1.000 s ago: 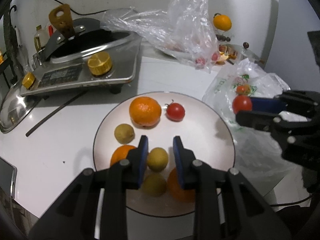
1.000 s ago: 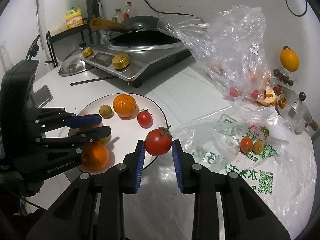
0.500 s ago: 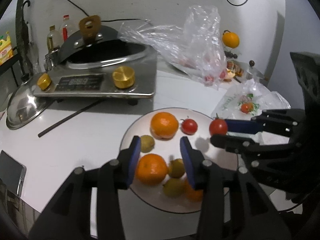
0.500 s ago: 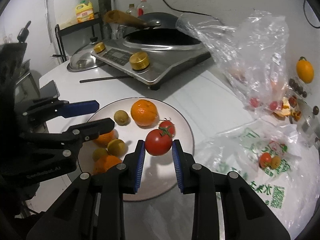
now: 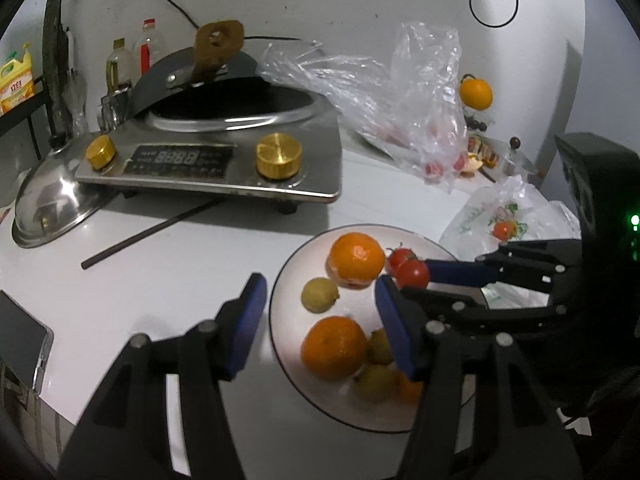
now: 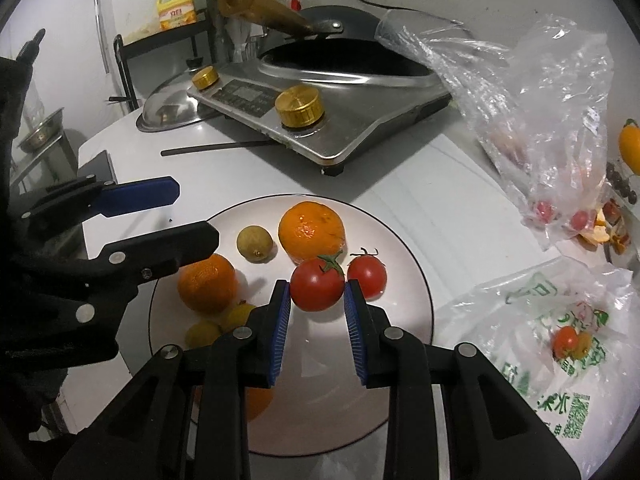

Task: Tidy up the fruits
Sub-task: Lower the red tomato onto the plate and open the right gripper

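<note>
since a second ago my right gripper (image 6: 316,304) has carried its tomato (image 6: 317,285) from beside the printed bag (image 6: 560,340) to over the plate (image 6: 416,292), and my left gripper (image 5: 320,312) has let go of the small yellow-green fruit, backed off toward the plate's left rim and spread wide, holding nothing.

readable writing is scarce: the bag carries green chinese characters and a qr code, both too warped for me to read; the yellow bottle (image 6: 176,6) on the rack has a label i cannot make out; the cooker (image 6: 320,96) shows a dark digit panel between two brass knobs.

everything sits on a white round table (image 5: 160,264) against a pale wall, with a steel lid (image 5: 52,204), a dark stick (image 5: 148,236) and a clear bag (image 5: 400,100) around.

the tomato is red, glossy, green-stemmed, pinched between my right blue pads (image 6: 280,332), just beside a second tomato (image 6: 367,272) and the large orange (image 6: 312,232).
</note>
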The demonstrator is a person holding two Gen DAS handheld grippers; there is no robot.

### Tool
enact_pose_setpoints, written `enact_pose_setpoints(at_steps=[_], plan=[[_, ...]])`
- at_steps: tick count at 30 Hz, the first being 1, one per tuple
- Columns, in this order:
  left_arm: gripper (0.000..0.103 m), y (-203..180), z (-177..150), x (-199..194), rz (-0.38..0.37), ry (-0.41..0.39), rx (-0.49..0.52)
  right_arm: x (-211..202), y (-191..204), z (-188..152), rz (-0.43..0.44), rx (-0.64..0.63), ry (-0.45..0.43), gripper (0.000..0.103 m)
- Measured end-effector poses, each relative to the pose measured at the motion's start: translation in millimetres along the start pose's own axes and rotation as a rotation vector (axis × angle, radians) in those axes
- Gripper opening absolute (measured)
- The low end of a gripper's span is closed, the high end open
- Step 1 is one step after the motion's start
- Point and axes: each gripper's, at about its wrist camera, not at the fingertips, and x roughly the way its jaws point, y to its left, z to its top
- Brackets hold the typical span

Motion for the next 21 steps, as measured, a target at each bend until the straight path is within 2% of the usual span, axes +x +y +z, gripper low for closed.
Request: enact_pose_setpoints(at_steps=[21], plan=[[0.058,9,-2,7,0.005,0.02,-0.002,19,1,1,0.013,0.022,0.032,0.03]])
